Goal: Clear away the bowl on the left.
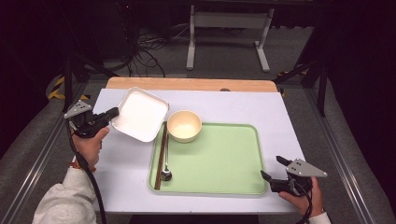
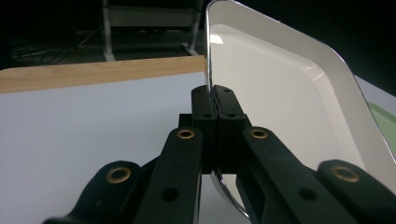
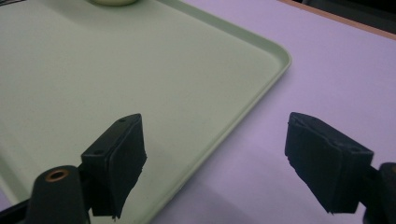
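Observation:
A square white plate (image 1: 140,114) is held tilted above the table's left side, its right corner near the green tray (image 1: 219,158). My left gripper (image 1: 114,112) is shut on the plate's left rim; in the left gripper view the plate (image 2: 280,93) stands on edge between the closed jaws of that gripper (image 2: 214,105). On the tray's far left corner sits a cream bowl (image 1: 184,126). Brown chopsticks (image 1: 161,154) and a metal spoon (image 1: 166,170) lie along the tray's left side. My right gripper (image 1: 273,167) stands open at the tray's near right corner, its gap (image 3: 215,154) straddling the tray's rim (image 3: 261,79).
The white table top (image 1: 280,121) has a wooden strip (image 1: 191,84) along its far edge. Beyond it on the floor stand a white frame (image 1: 229,28) and loose cables (image 1: 144,46). Metal rails run along both sides of the table.

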Demonstrator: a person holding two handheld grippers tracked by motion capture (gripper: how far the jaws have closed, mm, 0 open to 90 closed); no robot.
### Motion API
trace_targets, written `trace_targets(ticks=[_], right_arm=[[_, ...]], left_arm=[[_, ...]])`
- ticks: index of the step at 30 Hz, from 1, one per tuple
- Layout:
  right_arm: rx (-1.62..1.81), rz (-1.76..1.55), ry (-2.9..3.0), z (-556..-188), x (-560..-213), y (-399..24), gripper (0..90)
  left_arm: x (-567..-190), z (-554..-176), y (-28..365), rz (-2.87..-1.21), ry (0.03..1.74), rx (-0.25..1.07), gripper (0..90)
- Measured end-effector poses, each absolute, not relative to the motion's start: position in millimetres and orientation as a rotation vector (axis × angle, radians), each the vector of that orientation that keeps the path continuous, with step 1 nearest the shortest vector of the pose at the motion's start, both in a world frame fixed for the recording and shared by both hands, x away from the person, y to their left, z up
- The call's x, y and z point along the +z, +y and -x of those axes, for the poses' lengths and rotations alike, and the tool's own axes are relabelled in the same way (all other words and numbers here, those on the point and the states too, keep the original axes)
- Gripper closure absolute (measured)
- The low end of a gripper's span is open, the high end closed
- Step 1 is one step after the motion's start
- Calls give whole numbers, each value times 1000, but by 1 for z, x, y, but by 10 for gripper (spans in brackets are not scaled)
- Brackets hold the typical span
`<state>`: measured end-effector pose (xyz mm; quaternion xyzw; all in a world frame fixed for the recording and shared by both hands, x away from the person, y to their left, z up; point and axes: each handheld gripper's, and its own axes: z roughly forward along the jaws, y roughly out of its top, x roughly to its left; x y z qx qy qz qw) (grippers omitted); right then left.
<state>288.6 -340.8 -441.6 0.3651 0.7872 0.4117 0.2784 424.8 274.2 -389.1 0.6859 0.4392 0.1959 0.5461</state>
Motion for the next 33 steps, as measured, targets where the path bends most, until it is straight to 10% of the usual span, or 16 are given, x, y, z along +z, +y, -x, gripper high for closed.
trace_targets(ticks=[33], right_arm=[[1105,-990,2106,-286,-442,-344,203]], left_arm=[[-400,-403,138,-1992,620,262,891]])
